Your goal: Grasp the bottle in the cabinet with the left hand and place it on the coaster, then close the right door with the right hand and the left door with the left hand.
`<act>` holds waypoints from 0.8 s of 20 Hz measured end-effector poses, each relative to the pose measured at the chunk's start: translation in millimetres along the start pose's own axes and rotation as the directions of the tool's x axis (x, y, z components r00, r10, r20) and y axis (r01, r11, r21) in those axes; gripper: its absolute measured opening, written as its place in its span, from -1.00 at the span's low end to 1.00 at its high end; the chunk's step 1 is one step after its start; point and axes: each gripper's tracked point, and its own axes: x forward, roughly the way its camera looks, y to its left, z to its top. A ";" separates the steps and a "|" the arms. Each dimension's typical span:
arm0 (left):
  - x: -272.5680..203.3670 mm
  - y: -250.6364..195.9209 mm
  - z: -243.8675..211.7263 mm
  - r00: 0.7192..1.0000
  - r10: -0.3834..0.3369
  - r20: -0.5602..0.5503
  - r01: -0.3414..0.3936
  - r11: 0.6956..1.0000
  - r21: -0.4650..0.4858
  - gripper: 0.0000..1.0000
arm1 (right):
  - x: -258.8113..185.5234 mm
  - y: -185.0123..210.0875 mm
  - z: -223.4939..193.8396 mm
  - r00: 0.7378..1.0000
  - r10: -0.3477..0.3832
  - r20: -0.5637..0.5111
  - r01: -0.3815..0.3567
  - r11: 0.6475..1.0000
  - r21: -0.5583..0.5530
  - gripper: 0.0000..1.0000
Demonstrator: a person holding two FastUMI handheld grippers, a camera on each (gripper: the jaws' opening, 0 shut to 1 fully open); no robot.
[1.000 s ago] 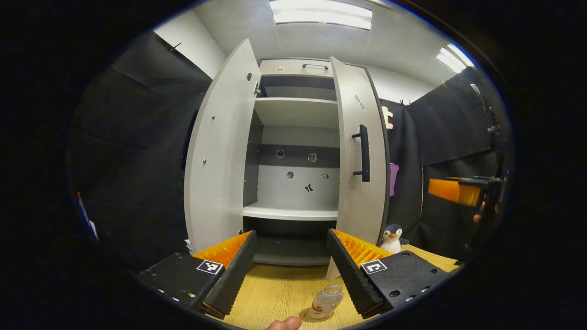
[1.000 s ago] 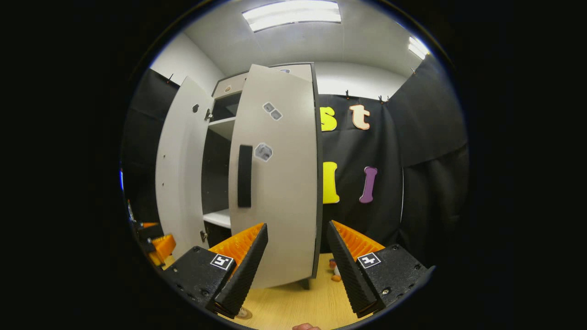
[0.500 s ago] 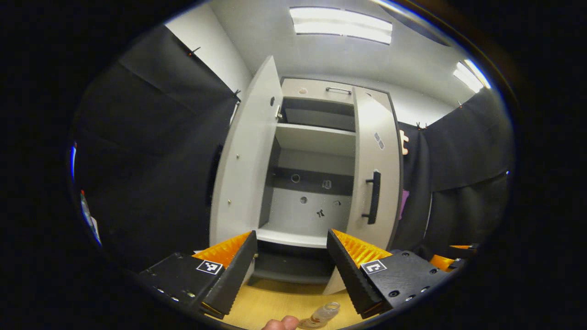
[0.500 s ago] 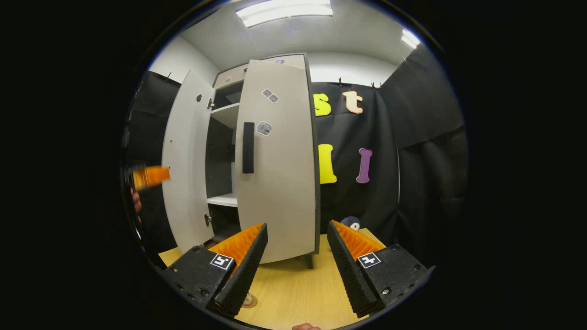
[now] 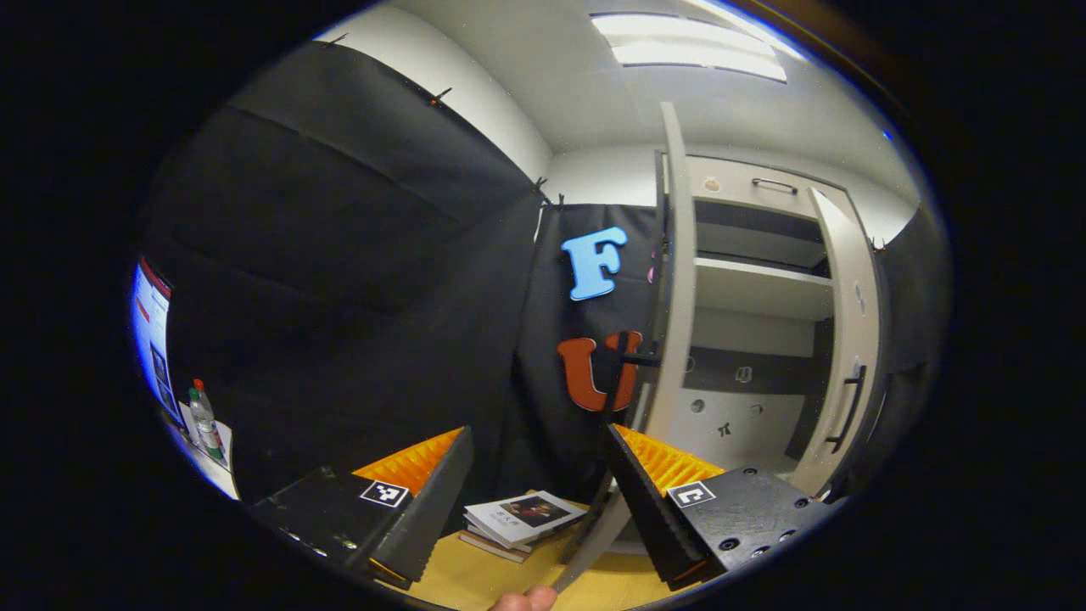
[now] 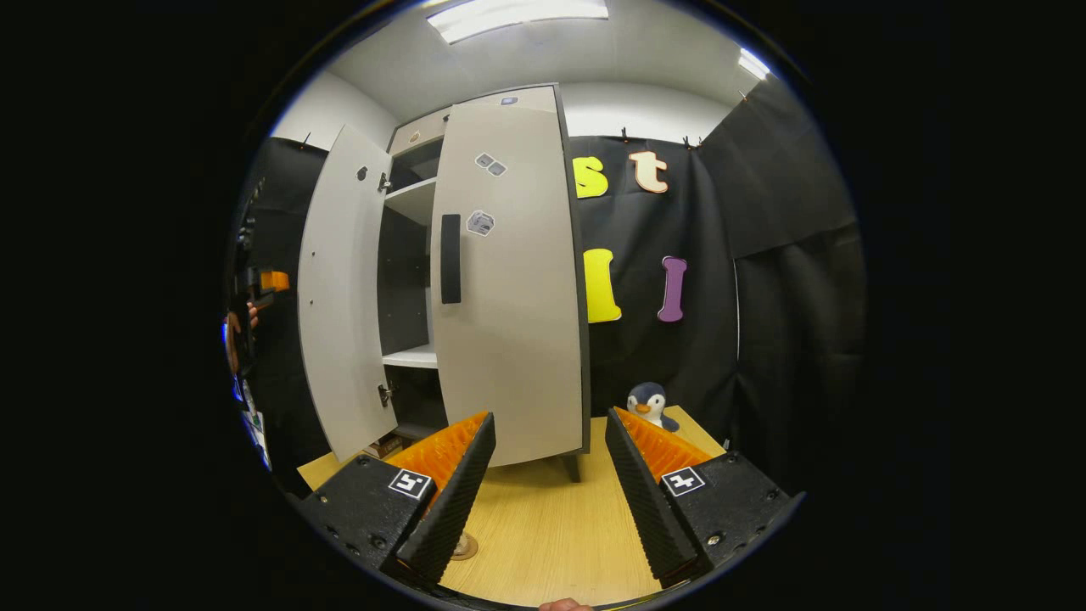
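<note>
1. My left gripper (image 5: 534, 496) is spread wide and holds nothing; in the left gripper view it sits at the outer side of the left door (image 5: 674, 280), which I see nearly edge-on, with its dark handle (image 5: 624, 361) just beyond my fingers.
2. My right gripper (image 6: 543, 492) is also wide and empty, low over the table (image 6: 551, 535), facing the right door (image 6: 509, 280).
3. The right door looks almost shut, so I judge the left door to be the step in hand. To do it well I would lay a finger flat on the door's outer face near the handle and push in an even arc about the hinge, not jabbing, so it does not bounce back.
4. The coaster (image 6: 462, 546) peeks out beside my right gripper's left finger; I cannot see the bottle on it from here.
5. The table is pale wood. A stack of books (image 5: 522, 519) lies near the left door's foot, and a toy penguin (image 6: 650, 399) stands to the right of the cabinet (image 6: 416, 144).
6. Inside the cabinet, the shelves (image 5: 759, 288) look bare.
7. Farther off are black cloth walls, white ceiling lights, and a small drink bottle (image 5: 204, 417) on a ledge at far left.
</note>
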 end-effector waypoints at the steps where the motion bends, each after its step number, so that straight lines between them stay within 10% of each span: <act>1: 8.1 4.9 -6.2 1.000 0.022 -0.010 -0.022 1.000 0.004 0.90 | -0.4 -1.0 1.4 1.000 -0.003 0.001 0.003 1.000 -0.003 0.62; 16: 17.9 -16.7 -38.2 0.996 -0.015 -0.085 0.013 1.000 -0.020 0.88 | 8.5 -11.4 10.1 0.999 -0.019 0.025 0.019 1.000 0.020 0.62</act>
